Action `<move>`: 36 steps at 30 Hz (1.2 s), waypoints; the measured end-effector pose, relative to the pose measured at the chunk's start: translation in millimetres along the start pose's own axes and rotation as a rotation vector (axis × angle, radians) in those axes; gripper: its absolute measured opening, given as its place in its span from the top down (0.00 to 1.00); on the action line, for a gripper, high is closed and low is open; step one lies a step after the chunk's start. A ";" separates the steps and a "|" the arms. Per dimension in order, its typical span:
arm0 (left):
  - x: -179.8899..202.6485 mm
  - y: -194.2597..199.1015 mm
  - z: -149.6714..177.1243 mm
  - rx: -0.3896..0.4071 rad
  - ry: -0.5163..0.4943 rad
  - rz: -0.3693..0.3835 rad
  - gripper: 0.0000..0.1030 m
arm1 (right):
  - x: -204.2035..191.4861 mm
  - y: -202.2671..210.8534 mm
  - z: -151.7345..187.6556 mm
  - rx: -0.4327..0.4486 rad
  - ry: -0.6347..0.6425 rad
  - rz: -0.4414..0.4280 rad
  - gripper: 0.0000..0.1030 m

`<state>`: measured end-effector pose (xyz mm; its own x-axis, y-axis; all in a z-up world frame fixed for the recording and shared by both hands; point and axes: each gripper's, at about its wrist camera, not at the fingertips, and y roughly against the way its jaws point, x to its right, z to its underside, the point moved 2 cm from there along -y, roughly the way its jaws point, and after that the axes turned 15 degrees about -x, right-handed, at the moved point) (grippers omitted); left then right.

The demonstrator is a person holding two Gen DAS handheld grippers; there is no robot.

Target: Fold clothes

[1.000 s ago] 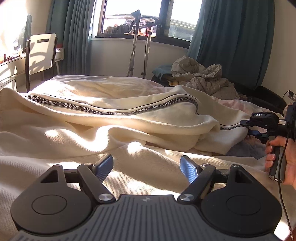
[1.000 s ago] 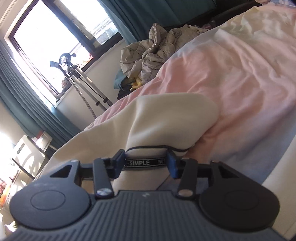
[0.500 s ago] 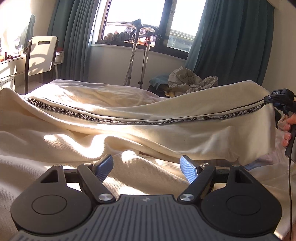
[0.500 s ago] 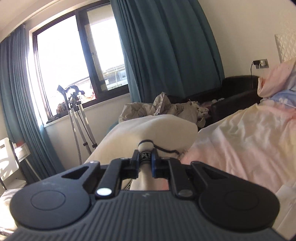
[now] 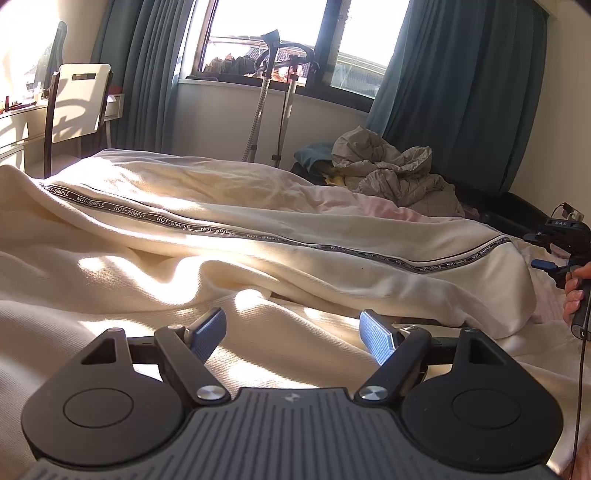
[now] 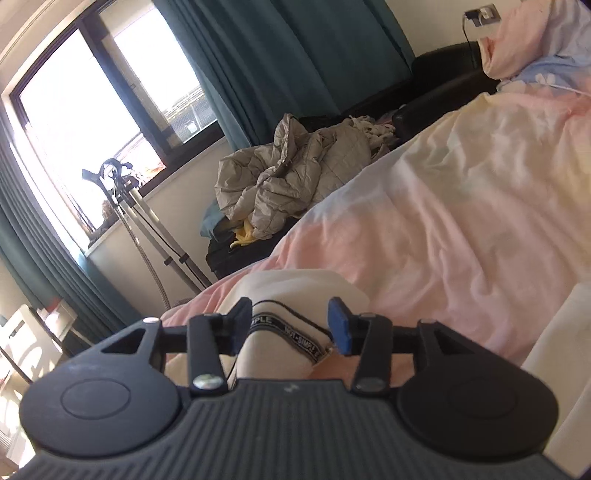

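Two hand-held grippers here: left hand-held gripper (image 5: 293, 330) is spread wide, hovering low over the cream garment (image 5: 258, 236) lying across the bed (image 6: 461, 206). Right hand-held gripper (image 6: 291, 325) has its fingers parted too, the garment's lettered trim (image 6: 295, 334) sitting loose between them, not pinched.

Harsh sun through window (image 5: 255, 33), blown-out glare, fisheye-bent edges, sharp focus

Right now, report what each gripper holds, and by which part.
Nothing held. Left gripper open over the cream garment; right gripper open around its taped end.
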<state>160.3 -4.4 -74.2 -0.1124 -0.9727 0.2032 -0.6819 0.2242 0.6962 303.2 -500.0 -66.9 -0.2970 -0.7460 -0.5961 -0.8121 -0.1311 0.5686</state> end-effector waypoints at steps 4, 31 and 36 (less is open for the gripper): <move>-1.2 6.3 3.1 -0.007 0.020 0.034 0.20 | 52.0 16.9 8.0 -0.115 -0.253 -0.067 0.49; 5.8 9.0 9.7 0.007 0.050 0.057 0.20 | -17.9 42.3 -12.5 0.152 -0.099 -0.296 0.97; 7.1 13.1 10.5 0.015 0.041 0.065 0.20 | -31.1 79.6 -3.9 0.173 0.125 -0.189 0.96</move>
<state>142.9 -8.9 -70.9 -0.1275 -0.9526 0.2761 -0.6850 0.2859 0.6701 249.7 -489.8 -0.8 -0.0760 -0.7952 -0.6016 -0.9241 -0.1705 0.3421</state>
